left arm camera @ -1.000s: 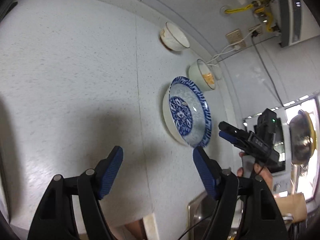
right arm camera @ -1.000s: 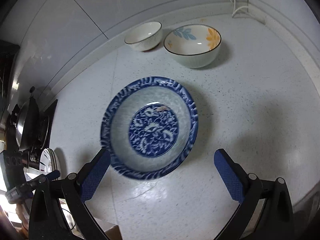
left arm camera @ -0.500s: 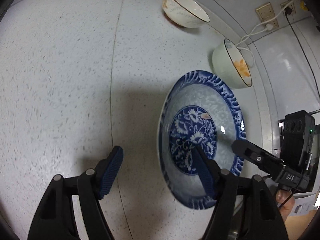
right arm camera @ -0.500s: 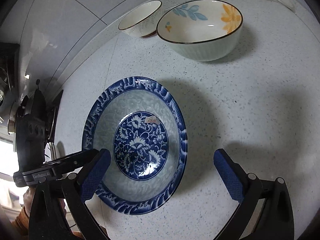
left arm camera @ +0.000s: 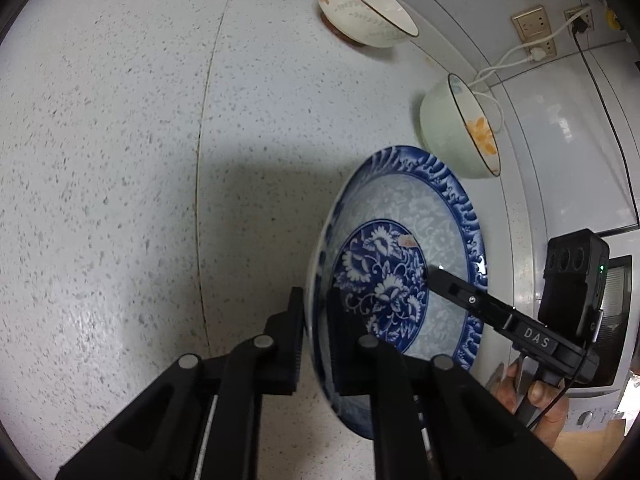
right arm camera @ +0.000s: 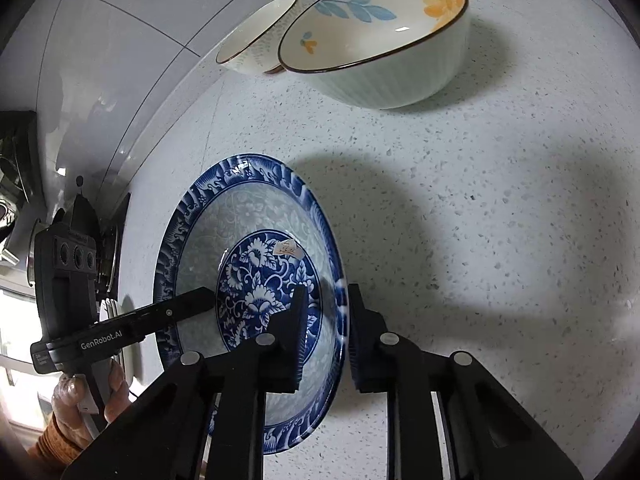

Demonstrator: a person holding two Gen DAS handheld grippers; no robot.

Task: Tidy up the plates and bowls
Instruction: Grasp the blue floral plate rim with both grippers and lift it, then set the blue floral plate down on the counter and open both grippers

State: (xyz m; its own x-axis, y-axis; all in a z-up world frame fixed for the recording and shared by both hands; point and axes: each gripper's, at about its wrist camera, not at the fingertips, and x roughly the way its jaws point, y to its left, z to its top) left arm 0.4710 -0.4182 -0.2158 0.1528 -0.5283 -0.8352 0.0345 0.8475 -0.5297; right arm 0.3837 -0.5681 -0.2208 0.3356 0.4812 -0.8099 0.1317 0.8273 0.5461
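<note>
Left tongs (left arm camera: 316, 334) and right tongs (right arm camera: 325, 336) each clamp opposite rims of the blue plate (left arm camera: 404, 280) above the worktop (left arm camera: 120, 160).

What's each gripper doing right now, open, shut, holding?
Left gripper: shut on the rim of the blue plate.
Right gripper: shut on the opposite rim of that plate.

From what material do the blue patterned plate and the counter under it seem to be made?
The blue patterned plate looks like glazed ceramic, perhaps porcelain: its surface is glossy with small light reflections, and the floral print seems to lie under the glaze. The counter looks like polished speckled stone or a stone composite: pale, with fine dark flecks and a soft sheen. Which of the two it is, the pictures cannot tell.
</note>
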